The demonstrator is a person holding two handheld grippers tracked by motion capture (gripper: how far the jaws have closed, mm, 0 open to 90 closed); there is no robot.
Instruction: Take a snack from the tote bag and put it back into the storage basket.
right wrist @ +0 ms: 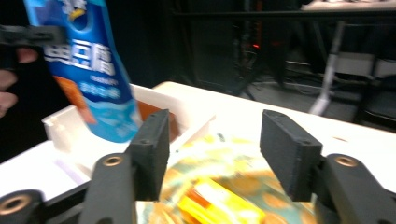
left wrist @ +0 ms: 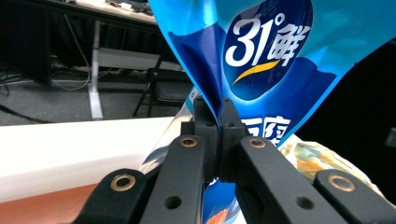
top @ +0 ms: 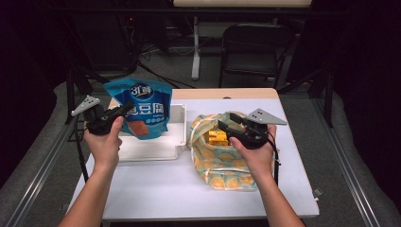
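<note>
- The left gripper (top: 124, 109) is clenched on a blue snack bag (top: 142, 108); in the left gripper view its black jaws pinch a fold of the bag (left wrist: 261, 51) tightly between their tips (left wrist: 218, 114).
- The blue snack bag hangs in the air above the white tray (top: 156, 146), near the left side of the table (top: 198, 189), with its printed front facing the person.
- In the right gripper view the bag (right wrist: 88, 74) hangs just over the tray's raised wall (right wrist: 60, 123), and part of the left hand holding the other gripper shows at the picture's left edge.
- The right gripper (top: 226, 128) is released: its two jaws stand well apart with nothing pressed between them (right wrist: 215, 140).
- It hovers over the mouth of a cloth pouch with an orange-slice print (top: 222, 165), which lies on the table just to the right of the tray.
- A yellow packet (top: 216, 137) sits inside the open pouch; in the right gripper view it (right wrist: 219, 205) lies blurred below the gap between the jaws, and I cannot tell whether they touch it.
- A black chair (top: 250, 47) stands on the floor beyond the far edge of the table.
</note>
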